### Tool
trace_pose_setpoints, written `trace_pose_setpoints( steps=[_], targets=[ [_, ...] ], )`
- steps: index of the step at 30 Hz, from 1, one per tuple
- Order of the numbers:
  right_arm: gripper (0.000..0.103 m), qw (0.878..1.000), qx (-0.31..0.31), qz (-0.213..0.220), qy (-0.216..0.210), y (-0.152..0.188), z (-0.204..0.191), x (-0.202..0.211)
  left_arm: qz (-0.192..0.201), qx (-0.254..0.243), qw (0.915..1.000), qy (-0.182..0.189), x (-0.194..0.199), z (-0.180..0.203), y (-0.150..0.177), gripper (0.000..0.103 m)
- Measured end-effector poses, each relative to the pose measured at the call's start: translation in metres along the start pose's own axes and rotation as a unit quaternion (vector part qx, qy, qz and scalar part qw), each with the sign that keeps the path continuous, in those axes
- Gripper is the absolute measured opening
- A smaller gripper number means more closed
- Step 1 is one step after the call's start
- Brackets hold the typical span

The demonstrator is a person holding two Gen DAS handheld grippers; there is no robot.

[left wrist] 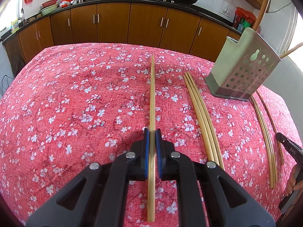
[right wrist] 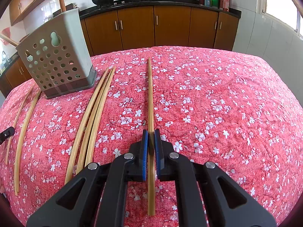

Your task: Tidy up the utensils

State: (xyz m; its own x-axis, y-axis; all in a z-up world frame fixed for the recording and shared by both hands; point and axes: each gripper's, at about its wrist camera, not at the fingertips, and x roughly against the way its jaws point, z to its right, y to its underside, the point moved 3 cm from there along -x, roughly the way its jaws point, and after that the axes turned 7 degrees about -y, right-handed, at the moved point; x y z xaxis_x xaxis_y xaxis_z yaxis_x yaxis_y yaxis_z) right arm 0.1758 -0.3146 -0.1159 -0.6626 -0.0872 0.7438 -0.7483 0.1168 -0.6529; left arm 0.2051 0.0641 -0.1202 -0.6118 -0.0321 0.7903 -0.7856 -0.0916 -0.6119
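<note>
Chopsticks: L claw [left wrist: 152, 132] & R claw [right wrist: 151, 131] each pinch one (R handle [left wrist: 292, 151] reads "DAS").

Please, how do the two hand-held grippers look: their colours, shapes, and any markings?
The left gripper and right gripper look alike: black plastic frames with triangular cut-outs, round silver bolts, and flat blue ribbed pads. White lettering "DAS" marks the right one's side.
</note>
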Motion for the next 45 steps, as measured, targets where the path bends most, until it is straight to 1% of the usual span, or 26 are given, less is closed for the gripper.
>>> trace_pose_setpoints(
  steps=[19, 21, 23, 25, 27, 28, 31, 32, 34, 36, 37, 40, 41, 43, 45],
  targets=[
    [0.008, 1.000, -0.003, 0.000, -0.001, 0.000, 0.002, 0.000, 0.000, 0.001, 1.0000, -0.001, 0.001, 0.002, 0.001, 0.011],
    [0.008, 1.000, -0.004, -0.001, -0.002, 0.002, 0.001, 0.002, 0.001, -0.009, 0.9999, -0.009, 0.004, 0.005, 0.005, 0.011],
    [0.008, 1.000, -0.002, -0.001, -0.004, 0.005, 0.001, 0.006, 0.002, -0.022, 0.9996, -0.015, 0.010, 0.009, 0.011, 0.015],
    [0.008, 1.000, -0.001, 0.000, -0.007, 0.009, 0.002, 0.010, 0.003, -0.029, 0.9994, -0.019, 0.014, 0.011, 0.016, 0.017],
    [0.008, 1.000, -0.002, -0.001, -0.011, 0.012, 0.000, 0.012, 0.005, -0.037, 0.9991, -0.022, 0.016, 0.013, 0.021, 0.017],
    [0.008, 1.000, -0.002, -0.001, -0.012, 0.013, -0.001, 0.013, 0.005, -0.039, 0.9989, -0.024, 0.017, 0.015, 0.022, 0.016],
    [0.008, 1.000, 0.000, -0.002, -0.012, 0.014, -0.003, 0.015, 0.006, -0.048, 0.9982, -0.036, 0.018, 0.016, 0.023, 0.008],
    [0.008, 1.000, -0.001, 0.000, -0.012, 0.014, -0.002, 0.018, 0.007, -0.051, 0.9979, -0.038, 0.019, 0.017, 0.022, 0.008],
    [0.008, 1.000, -0.003, 0.019, -0.018, 0.008, 0.002, 0.031, 0.022, -0.052, 0.9977, -0.036, 0.032, 0.017, 0.019, 0.008],
    [0.008, 0.999, 0.000, 0.050, -0.018, -0.002, 0.002, 0.051, 0.044, -0.049, 0.9972, -0.034, 0.049, 0.011, 0.012, 0.008],
    [0.008, 0.998, 0.001, 0.061, -0.019, -0.007, 0.002, 0.058, 0.062, -0.046, 0.9965, -0.032, 0.062, 0.012, 0.004, 0.008],
    [0.008, 0.994, 0.006, 0.103, -0.018, -0.024, -0.004, 0.085, 0.100, -0.039, 0.9939, -0.025, 0.089, 0.012, -0.015, 0.008],
    [0.008, 0.994, 0.007, 0.112, -0.018, -0.028, -0.004, 0.089, 0.113, -0.037, 0.9926, -0.022, 0.099, 0.014, -0.022, 0.008],
    [0.008, 0.991, 0.010, 0.131, -0.018, -0.035, -0.006, 0.102, 0.136, -0.035, 0.9899, -0.020, 0.114, 0.013, -0.036, 0.008],
    [0.008, 0.989, 0.012, 0.145, -0.019, -0.041, -0.009, 0.111, 0.151, -0.036, 0.9878, -0.017, 0.124, 0.014, -0.046, 0.008]
  ],
)
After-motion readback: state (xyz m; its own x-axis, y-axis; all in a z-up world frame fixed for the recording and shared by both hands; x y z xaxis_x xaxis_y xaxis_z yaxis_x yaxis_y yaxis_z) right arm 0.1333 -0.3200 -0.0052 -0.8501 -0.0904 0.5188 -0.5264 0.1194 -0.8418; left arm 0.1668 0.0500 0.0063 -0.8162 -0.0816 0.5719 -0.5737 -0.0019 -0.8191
